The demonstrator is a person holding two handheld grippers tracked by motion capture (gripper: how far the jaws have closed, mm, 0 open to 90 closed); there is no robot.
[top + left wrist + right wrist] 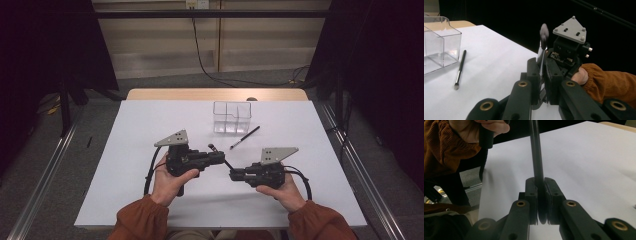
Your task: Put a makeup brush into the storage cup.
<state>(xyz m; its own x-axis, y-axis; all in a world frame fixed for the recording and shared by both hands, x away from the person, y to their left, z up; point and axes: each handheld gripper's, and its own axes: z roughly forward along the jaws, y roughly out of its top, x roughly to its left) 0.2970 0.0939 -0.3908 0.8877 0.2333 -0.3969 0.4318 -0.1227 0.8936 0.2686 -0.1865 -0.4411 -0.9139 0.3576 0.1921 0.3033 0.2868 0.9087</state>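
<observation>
A slim black makeup brush [226,163] with a silver ferrule and a grey bristle tip [544,32] spans the gap between both grippers near the table's middle. My left gripper [222,158] is shut on the ferrule end [541,53], and the bristles stick up past its jaws. My right gripper [233,174] is shut on the black handle [536,157], which runs up and away from its jaws. A second black brush [245,137] lies flat on the white table, just in front of a clear divided box [232,117]. That brush [460,70] lies apart from both grippers.
The white tabletop [150,200] ends at a wooden strip along the far edge. The clear box [439,42] stands at the back centre. Black cables loop from each gripper beside the hands. Orange sleeves come in at the near edge.
</observation>
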